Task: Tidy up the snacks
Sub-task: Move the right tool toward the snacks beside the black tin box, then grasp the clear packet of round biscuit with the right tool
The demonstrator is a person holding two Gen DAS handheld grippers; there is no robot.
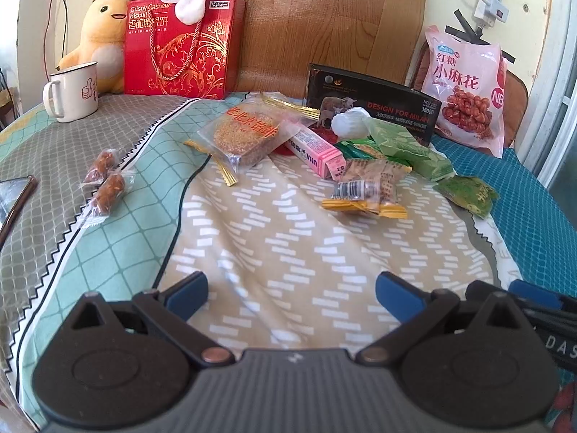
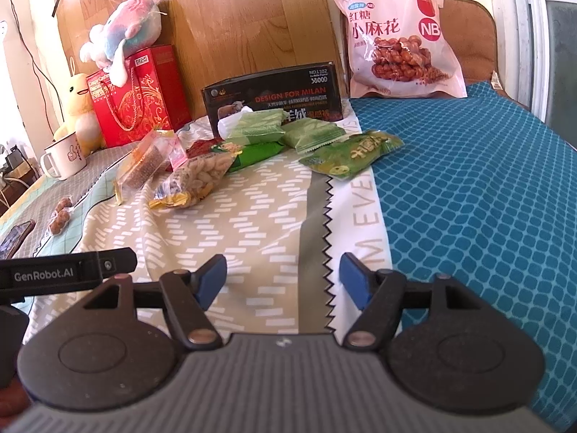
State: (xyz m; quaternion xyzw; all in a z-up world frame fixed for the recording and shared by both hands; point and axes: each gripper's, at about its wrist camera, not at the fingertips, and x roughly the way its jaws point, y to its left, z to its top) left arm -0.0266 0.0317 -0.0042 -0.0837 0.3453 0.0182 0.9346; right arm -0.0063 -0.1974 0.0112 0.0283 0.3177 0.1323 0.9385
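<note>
Snacks lie scattered on a patterned bedspread (image 1: 288, 245), seen from two handheld grippers low over the cloth. Far left stands a white mug (image 1: 72, 92), with a yellow plush duck (image 1: 102, 41) and a red biscuit box (image 1: 184, 45) behind it. Just beside the mug's side of the bed lie two small wrapped brown candies (image 1: 106, 180), well apart from the rest. Toward the middle sits a clear-bagged sesame cake (image 1: 245, 137), touching a pink carton (image 1: 315, 149). Next come a peanut packet (image 1: 368, 189), several green packets (image 1: 407, 148) piled against a black box (image 1: 375, 106), and one green pouch (image 1: 467, 195) lying alone. Far right, a large pink bag (image 1: 465, 90) leans against the wall.

The left gripper (image 1: 290, 294) is spread wide and holds nothing. The right gripper (image 2: 283, 278) is likewise parted and empty.

Sorting appears barely begun. The next move likely calls for reaching forward to one loose packet, perhaps the peanuts, and closing gently on its crinkly wrapper.
</note>
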